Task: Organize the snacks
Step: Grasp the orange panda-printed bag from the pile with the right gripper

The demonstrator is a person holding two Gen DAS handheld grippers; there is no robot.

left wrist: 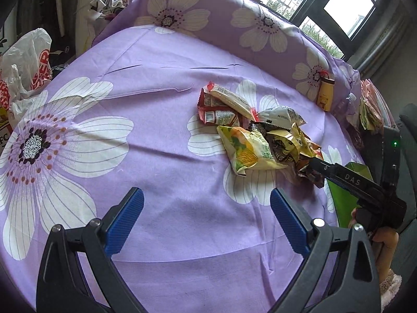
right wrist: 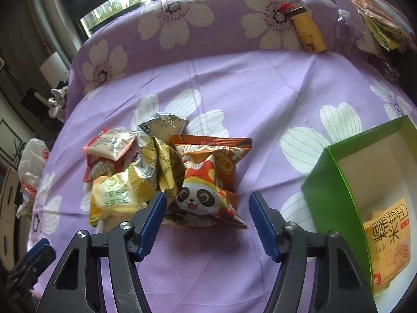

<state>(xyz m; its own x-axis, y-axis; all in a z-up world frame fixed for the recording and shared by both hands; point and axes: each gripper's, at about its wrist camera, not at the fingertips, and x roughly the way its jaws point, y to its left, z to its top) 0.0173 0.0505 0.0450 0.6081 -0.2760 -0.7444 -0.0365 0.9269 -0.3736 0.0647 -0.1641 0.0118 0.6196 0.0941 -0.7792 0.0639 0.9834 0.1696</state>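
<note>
A pile of snack packets lies on the purple flowered cloth [left wrist: 161,83]. It holds a yellow-green packet [left wrist: 247,151], red packets [left wrist: 216,109], a silver-white one [left wrist: 281,116] and a crumpled gold one [right wrist: 161,161]. An orange panda packet [right wrist: 208,177] sits at the pile's right side, between the fingers of my right gripper [right wrist: 207,208]. The left pad is at its edge and the right pad stands clear of it. My left gripper [left wrist: 207,200] is open over bare cloth, left of the pile. A green box [right wrist: 331,180] at the right holds a yellow packet [right wrist: 388,245].
A yellow bear-print tube [right wrist: 308,31] and a clear plastic bottle [right wrist: 346,26] lean on the raised cloth at the back. A stack of packets [right wrist: 383,20] lies at the far right. A white plastic bag [left wrist: 28,60] sits off the cloth's left edge.
</note>
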